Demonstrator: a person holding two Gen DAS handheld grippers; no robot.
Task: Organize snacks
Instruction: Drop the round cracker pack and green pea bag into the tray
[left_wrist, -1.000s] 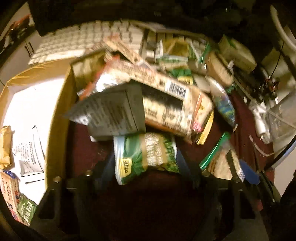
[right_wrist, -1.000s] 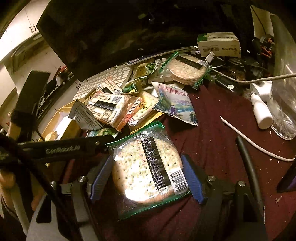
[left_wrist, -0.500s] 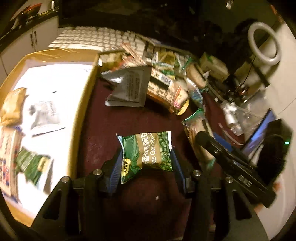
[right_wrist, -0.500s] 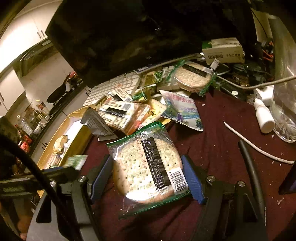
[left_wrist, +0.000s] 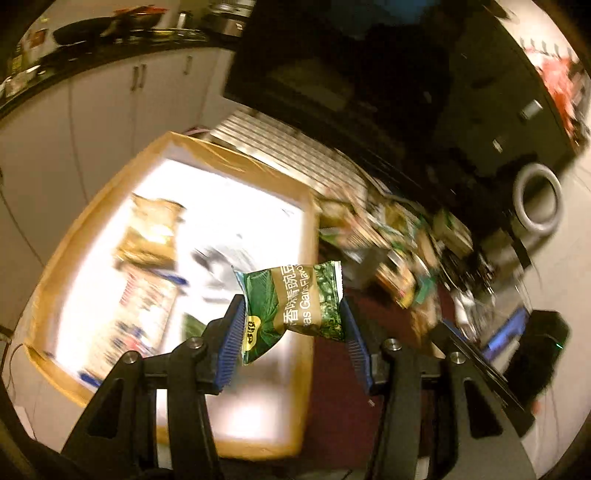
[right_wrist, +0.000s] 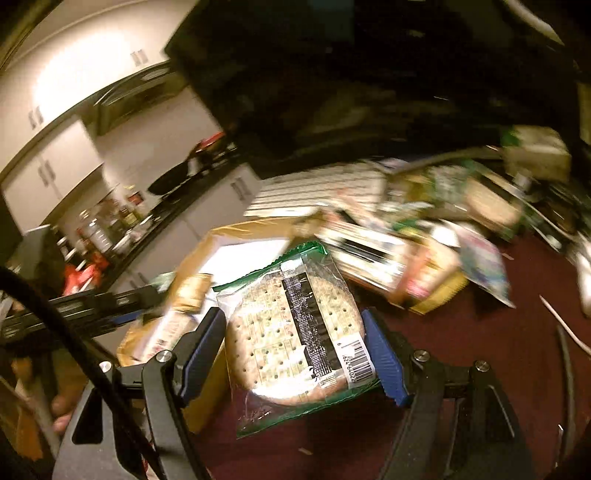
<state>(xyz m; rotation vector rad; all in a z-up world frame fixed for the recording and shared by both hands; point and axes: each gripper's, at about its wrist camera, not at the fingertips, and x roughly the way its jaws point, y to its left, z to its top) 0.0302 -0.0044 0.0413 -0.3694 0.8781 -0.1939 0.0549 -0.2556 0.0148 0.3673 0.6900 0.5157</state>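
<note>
Left gripper (left_wrist: 293, 317) pinches the green pea packet (left_wrist: 295, 302) between its jaws; right gripper (right_wrist: 295, 354) clamps the cracker pack (right_wrist: 295, 332) crosswise.

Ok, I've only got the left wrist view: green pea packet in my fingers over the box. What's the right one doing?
Observer: The right gripper is shut on a round cracker pack.
Operator: Where is it?
Observer: Raised above the maroon table, beside the cardboard box.
Operator: Any readable marking on that pack?
Observer: A white barcode label faces the camera, near the right-hand finger.
</note>
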